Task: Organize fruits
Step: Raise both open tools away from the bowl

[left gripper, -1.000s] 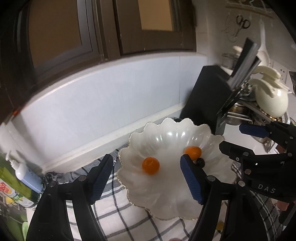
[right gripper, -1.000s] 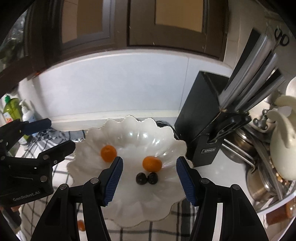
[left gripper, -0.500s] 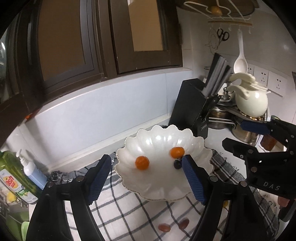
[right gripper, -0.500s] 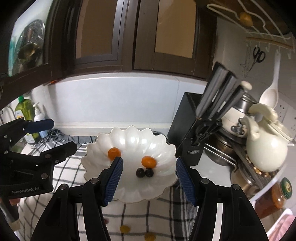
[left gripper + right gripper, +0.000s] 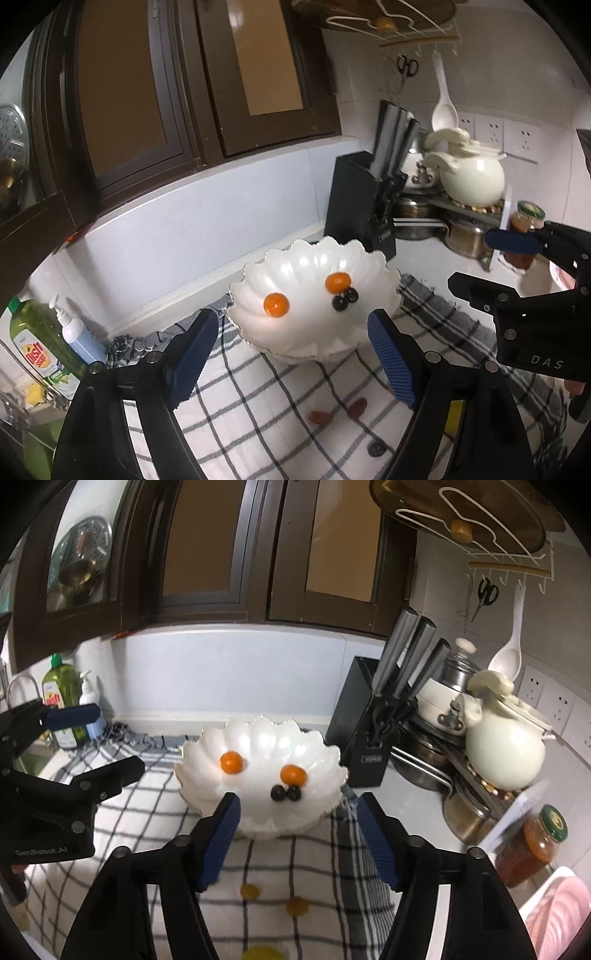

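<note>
Left tool, jaws opening, empty, short of bowl rim

White scalloped bowl holds two oranges (plus two dark berries).

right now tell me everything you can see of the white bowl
The white bowl is glossy and pearly, like glazed ceramic or glass, with a scalloped, petal-like rim and fluted walls. It stands upright on the checked cloth, in front of the pale backsplash and left of the black knife block. Inside lie two orange fruits apart from each other, and two dark berries side by side, next to the right orange one. No fingers touch it.
</note>
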`<state>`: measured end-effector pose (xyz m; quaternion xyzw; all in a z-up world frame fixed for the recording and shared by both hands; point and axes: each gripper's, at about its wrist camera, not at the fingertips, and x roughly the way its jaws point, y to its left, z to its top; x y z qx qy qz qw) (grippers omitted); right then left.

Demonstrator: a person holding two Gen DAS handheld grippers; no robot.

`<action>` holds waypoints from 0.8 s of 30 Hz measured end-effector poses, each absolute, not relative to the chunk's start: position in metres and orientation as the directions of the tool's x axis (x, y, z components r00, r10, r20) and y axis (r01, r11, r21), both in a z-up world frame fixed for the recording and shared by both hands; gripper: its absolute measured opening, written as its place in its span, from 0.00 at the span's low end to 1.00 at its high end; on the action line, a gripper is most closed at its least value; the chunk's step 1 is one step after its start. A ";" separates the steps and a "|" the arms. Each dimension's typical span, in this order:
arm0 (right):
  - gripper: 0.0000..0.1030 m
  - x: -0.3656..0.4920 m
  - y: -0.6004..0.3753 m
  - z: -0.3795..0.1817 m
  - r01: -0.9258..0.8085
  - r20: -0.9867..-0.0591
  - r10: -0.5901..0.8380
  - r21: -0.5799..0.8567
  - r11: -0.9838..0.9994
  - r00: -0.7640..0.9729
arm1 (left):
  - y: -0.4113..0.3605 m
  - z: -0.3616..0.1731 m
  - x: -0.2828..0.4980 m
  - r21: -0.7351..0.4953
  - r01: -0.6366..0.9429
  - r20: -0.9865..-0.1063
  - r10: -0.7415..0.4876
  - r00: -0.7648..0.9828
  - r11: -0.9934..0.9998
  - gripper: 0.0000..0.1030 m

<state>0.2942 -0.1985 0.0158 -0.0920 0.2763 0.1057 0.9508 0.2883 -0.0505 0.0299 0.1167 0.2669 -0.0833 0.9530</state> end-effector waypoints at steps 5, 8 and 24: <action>0.65 0.279 -0.202 0.003 -0.262 -0.578 0.149 -0.116 0.958 0.803 | -0.053 0.017 0.273 0.159 0.245 -0.558 -0.118 0.821 0.956 0.81; 0.65 0.270 -0.206 -0.006 -0.247 -0.590 0.135 -0.113 0.962 0.796 | -0.055 0.009 0.268 0.151 0.252 -0.578 -0.122 0.807 0.956 0.81; 0.65 0.243 -0.219 -0.049 -0.228 -0.678 0.110 -0.088 0.970 0.727 | -0.066 -0.039 0.243 0.136 0.328 -0.684 -0.151 0.713 0.935 0.81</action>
